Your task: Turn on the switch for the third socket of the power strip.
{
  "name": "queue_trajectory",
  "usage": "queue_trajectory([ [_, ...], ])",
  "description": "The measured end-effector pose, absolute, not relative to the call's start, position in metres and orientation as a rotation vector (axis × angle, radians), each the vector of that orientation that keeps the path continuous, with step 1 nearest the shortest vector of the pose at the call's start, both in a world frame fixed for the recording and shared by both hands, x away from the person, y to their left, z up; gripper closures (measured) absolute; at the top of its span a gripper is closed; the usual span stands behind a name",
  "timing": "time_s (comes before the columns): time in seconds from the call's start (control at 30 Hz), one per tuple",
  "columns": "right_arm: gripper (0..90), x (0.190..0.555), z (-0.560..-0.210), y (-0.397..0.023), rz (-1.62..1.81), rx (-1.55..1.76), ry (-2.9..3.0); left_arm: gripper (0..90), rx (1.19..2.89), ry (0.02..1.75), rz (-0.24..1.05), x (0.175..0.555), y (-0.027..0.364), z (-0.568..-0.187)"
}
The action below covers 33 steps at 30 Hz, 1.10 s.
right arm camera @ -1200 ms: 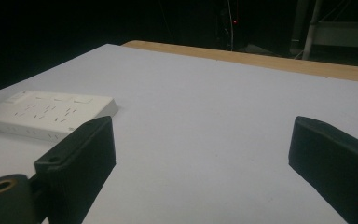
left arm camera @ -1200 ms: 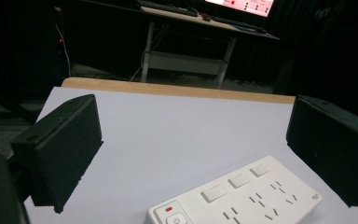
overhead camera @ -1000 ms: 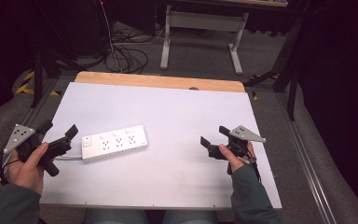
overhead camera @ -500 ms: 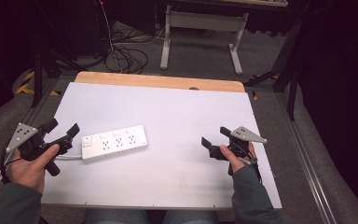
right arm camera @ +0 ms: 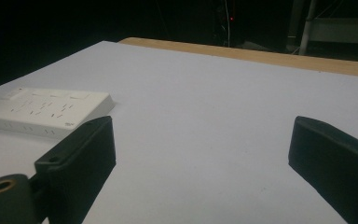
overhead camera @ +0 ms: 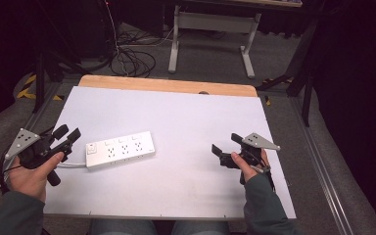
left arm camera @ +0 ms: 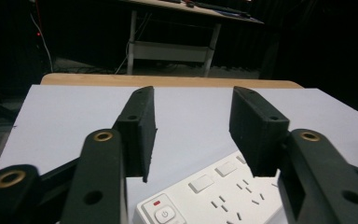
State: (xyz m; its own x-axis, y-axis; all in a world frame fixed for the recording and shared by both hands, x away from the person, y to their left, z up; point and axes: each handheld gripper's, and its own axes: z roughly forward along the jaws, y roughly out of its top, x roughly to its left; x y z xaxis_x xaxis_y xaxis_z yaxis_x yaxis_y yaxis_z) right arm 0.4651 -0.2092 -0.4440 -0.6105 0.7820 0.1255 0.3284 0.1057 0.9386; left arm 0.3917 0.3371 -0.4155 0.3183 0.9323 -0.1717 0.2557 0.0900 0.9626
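A white power strip [overhead camera: 120,149] lies left of centre on the white table top [overhead camera: 191,122], its cable running off to the left. My left gripper [overhead camera: 67,134] hovers just left of the strip's switch end; its jaws have just been closing and stand partly open with nothing between them. In the left gripper view the strip [left arm camera: 214,198] lies below and beyond the left gripper [left arm camera: 193,128]. My right gripper [overhead camera: 226,144] is held at the right of the table, open and empty. The right gripper view has the strip [right arm camera: 44,112] far off at the left.
A wooden strip [overhead camera: 166,85] borders the table's far edge. Beyond it on the floor are a tangle of cables [overhead camera: 127,56] and a grey metal frame [overhead camera: 210,29]. Metal rails run along both sides of the table.
The left gripper's jaws have narrowed from wide open to about half open. Both hands have stayed where they were, and the strip has not moved.
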Motion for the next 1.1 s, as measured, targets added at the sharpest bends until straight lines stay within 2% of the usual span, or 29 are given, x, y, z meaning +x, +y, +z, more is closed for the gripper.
queue_trajectory([
  [0.43,8.1,0.4653,-0.4454,-0.2089,1.507,1.089,1.999,69.4,1.455,1.193,0.716,0.3924,0.3394,-0.4158],
  [0.8,8.2,0.4649,-0.4457,-0.2094,1.502,1.086,2.006,79.1,1.488,1.19,0.688,0.3927,0.3382,-0.4143],
  [1.1,8.2,0.4648,-0.4457,-0.2095,1.501,1.086,2.007,83.5,1.498,1.187,0.681,0.3921,0.3382,-0.4127],
])
